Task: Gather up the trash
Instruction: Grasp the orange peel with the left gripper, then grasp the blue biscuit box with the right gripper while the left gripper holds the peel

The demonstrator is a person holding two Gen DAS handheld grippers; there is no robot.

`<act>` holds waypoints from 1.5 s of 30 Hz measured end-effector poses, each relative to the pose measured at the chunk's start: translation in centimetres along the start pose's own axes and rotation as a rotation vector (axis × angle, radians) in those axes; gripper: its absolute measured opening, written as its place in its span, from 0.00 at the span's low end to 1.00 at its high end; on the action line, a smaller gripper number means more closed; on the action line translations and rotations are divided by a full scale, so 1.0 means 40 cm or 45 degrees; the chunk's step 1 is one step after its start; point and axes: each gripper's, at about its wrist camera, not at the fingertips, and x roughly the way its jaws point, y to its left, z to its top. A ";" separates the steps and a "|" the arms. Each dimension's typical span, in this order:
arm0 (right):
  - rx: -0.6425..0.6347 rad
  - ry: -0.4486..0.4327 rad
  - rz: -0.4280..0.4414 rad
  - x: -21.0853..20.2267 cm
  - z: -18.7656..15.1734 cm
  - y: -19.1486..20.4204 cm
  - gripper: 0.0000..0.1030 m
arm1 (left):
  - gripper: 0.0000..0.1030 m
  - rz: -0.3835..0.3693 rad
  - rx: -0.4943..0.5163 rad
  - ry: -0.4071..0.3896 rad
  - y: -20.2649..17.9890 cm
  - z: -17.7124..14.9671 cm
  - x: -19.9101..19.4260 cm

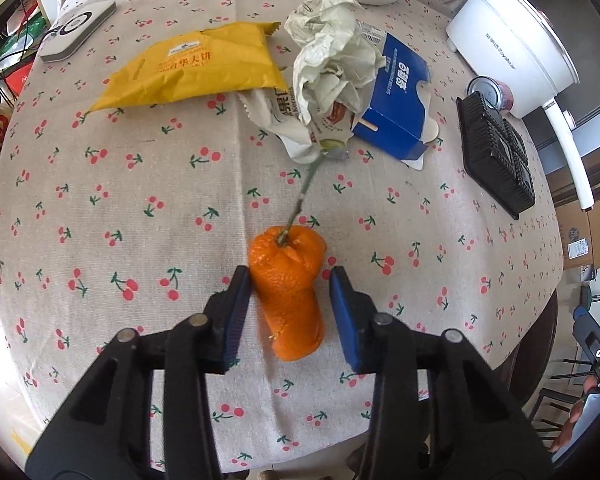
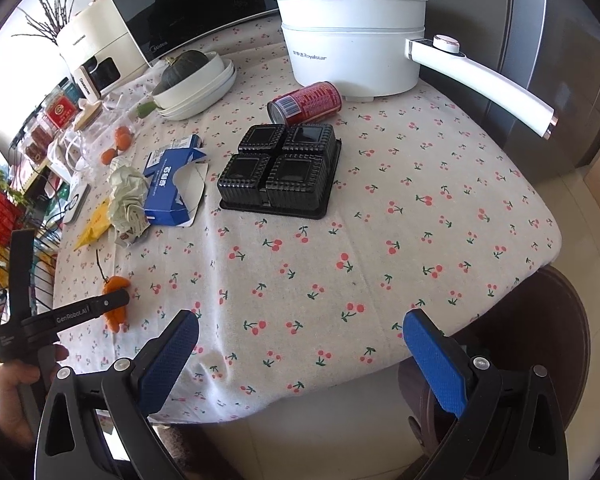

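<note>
Orange peel (image 1: 287,292) between left claw (image 1: 290,312) pads

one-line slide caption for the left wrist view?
Left gripper straddles an orange peel with a stem on the cherry-print tablecloth, right pad not yet touching; wrappers and a blue carton lie beyond.

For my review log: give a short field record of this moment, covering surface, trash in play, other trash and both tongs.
surface: table under a cherry-print cloth
trash in play: orange peel with stem, lying between the left tongs
left tongs: one pad against the peel, the other just clear
right tongs: wide open, empty, above the table edge
other trash: yellow wrapper, crumpled paper, blue carton, black tray, red can
</note>
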 end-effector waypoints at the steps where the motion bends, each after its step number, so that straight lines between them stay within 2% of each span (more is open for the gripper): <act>1: 0.002 0.001 -0.002 0.000 -0.001 -0.002 1.00 | 0.30 -0.001 0.000 -0.001 0.002 0.001 0.000; 5: 0.003 0.001 -0.012 0.003 -0.001 -0.001 1.00 | 0.22 -0.010 -0.020 -0.007 0.014 0.004 -0.008; 12: -0.029 -0.026 0.009 0.010 0.013 0.049 1.00 | 0.21 -0.084 -0.059 -0.102 0.064 0.006 -0.096; 21: -0.078 -0.043 0.064 0.067 0.076 0.194 1.00 | 0.20 -0.089 -0.102 -0.272 0.135 0.034 -0.206; 27: -0.104 -0.070 0.136 0.129 0.167 0.316 1.00 | 0.21 -0.111 -0.115 -0.312 0.167 0.051 -0.225; 33: -0.046 -0.053 0.105 0.225 0.270 0.386 0.95 | 0.21 -0.122 -0.113 -0.341 0.199 0.060 -0.245; 34: -0.029 -0.047 0.095 0.242 0.282 0.389 0.86 | 0.21 -0.125 -0.114 -0.339 0.203 0.063 -0.244; 36: 0.001 -0.019 0.081 0.281 0.306 0.394 0.79 | 0.21 -0.133 -0.115 -0.332 0.209 0.068 -0.240; 45: 0.066 0.035 0.008 0.406 0.353 0.396 0.76 | 0.20 -0.161 -0.126 -0.315 0.221 0.089 -0.231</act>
